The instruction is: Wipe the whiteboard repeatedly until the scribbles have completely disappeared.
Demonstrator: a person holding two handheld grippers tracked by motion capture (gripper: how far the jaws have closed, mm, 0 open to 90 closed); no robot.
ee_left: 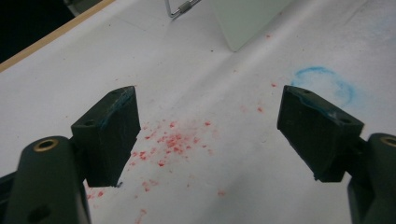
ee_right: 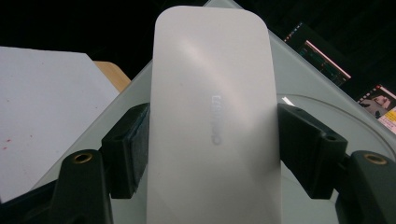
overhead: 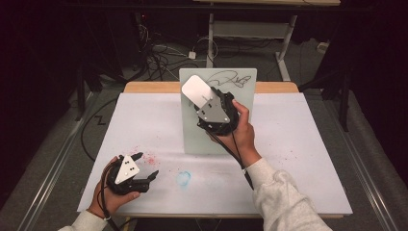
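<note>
Your right gripper [overhead: 204, 98] has its jaws clamped on the long sides of a white eraser [overhead: 195, 90], a flat, rounded block that you hold against the upright whiteboard [overhead: 243, 113] standing on the table. In the right gripper view the eraser [ee_right: 215, 121] sits squarely between the two jaws, with the board's pale face just behind it. On the board the eraser lies at the upper left, and the black scribble [overhead: 231, 78] runs along the top edge just to its right.

Judging from that, the wiping is barely begun or only part done: the pick-up is finished and the eraser is on the board, but the scribble is intact as far as the high view shows. What is left for you is to carry the eraser rightward across the marks, probably in more than one pass, and then to set it down.

Your left gripper [overhead: 144, 166] rests low over the white table cover [overhead: 298, 159] near the front left corner, jaws spread wide and holding nothing. In the left gripper view the red specks [ee_left: 170, 142] lie on the cover between its jaws and a faint blue ring [ee_left: 322, 81] sits just beyond the far one. It takes no part in the work now; you could bring it to steady the board if the board shifts under pressure.
</note>
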